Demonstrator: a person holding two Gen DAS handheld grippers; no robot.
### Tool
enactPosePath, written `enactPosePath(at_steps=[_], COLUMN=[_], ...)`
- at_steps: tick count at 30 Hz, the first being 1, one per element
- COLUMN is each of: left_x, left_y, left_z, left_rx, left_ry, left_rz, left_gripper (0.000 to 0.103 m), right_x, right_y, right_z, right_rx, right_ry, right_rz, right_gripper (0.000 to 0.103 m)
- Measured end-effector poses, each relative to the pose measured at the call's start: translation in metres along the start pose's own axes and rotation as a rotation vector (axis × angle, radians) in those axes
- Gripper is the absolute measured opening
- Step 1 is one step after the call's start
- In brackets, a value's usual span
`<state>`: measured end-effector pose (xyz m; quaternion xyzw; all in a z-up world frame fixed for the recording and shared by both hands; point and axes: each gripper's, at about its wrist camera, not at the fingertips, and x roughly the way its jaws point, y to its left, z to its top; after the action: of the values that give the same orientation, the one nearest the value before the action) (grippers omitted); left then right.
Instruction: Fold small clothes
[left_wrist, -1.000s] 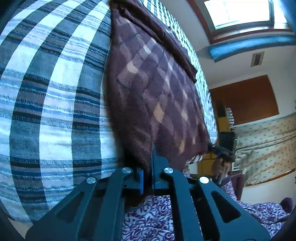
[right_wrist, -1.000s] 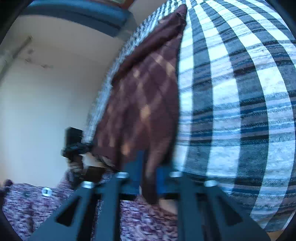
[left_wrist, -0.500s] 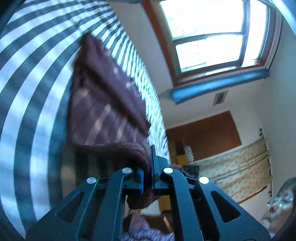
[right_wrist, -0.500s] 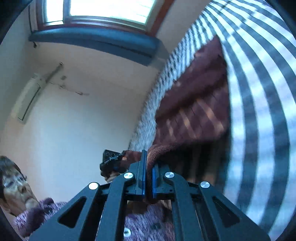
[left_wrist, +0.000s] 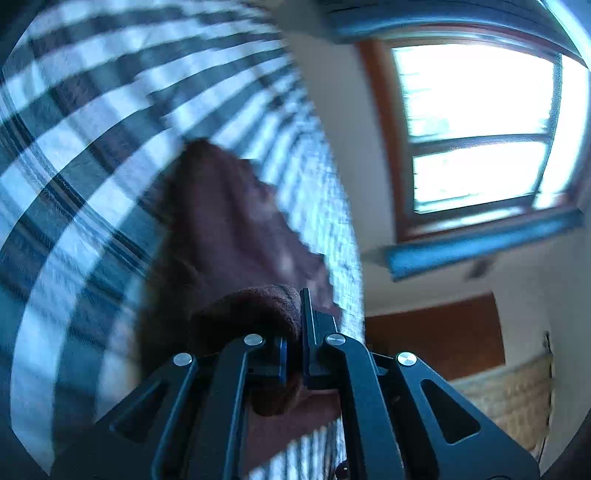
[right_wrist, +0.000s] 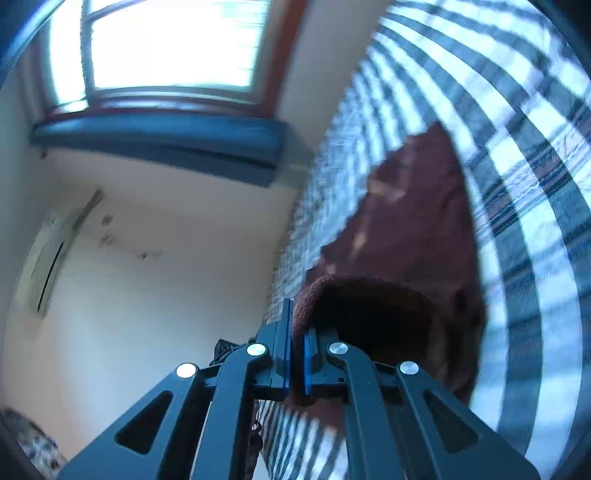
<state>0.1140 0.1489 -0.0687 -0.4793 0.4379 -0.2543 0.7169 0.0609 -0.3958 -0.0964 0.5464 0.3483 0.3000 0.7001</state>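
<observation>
1 brown knitted garment (left_wrist: 229, 236), soft and fuzzy with faint pale diamond marks, lies on a striped grey, blue and white woven cover (left_wrist: 74, 147), its near edge lifted. 2 black grippers: left gripper (left_wrist: 293, 354) pinches a rolled hem; right gripper (right_wrist: 295, 354) pinches the ribbed edge opposite. Far side: wood-framed window (right_wrist: 166, 44).

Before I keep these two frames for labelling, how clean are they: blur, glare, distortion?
Left wrist view: plaid sheet and brown garment smeared by motion, window blown out, left gripper sharp. Right wrist view: same blur and glare, right gripper crisp; fisheye bends the stripes in both.
</observation>
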Motion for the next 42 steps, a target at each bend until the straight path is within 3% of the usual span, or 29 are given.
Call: enactPosePath(at_steps=[4,9,12,17,23,25,30,34,38,42], left_x=[0.018,0.023,0.022,0.013,0.004,0.001,-0.009,-0.019,-0.033,-0.036], left_y=[0.015,0.007,-0.001,-0.016,-0.015,-0.018,-0.031,-0.033,-0.039,-0.05], left_z=[0.012,0.018,0.022,0.031,0.049,0.056,0.056,0.044,0.03,0.015], left_rx=[-0.029,0.026,0.065,0.143,0.098,0.099,0.228,0.332,0.464,0.626], left_ry=[0.025,0.047,0.048,0.034,-0.019,-0.057,-0.098,-0.091,-0.105,-0.09], left_rz=[0.05,0.086,0.08,0.076,0.091,0.112,0.191,0.262,0.31,0.353], left_gripper=[0.004,0.004,0.004,0.006,0.016,0.03,0.039,0.043,0.052,0.054], right_x=[0.011,0.011,0.005,-0.016,-0.03,-0.023,-0.005,0.002,0.001,0.017], right_y=[-0.022,-0.03,-0.034,-0.033,-0.025,-0.021,-0.002,0.009,0.015,0.015], right_z=[0.012,0.021,0.03,0.037,0.041,0.04,0.03,0.027,0.03,0.029], right_rx=[0.044,0.071,0.099,0.112,0.073,0.058,-0.054,-0.134,-0.142,-0.171], right_ry=[0.0,-0.018,-0.044,-0.105,-0.112,-0.094,-0.008,-0.011,-0.058,0.027], right_rz=[-0.084,-0.115,-0.097,-0.053,-0.062,-0.084,-0.238,-0.331,-0.352,-0.386], right_gripper=[0.004,0.006,0.011,0.029,0.03,0.03,0.031,0.038,0.043,0.043])
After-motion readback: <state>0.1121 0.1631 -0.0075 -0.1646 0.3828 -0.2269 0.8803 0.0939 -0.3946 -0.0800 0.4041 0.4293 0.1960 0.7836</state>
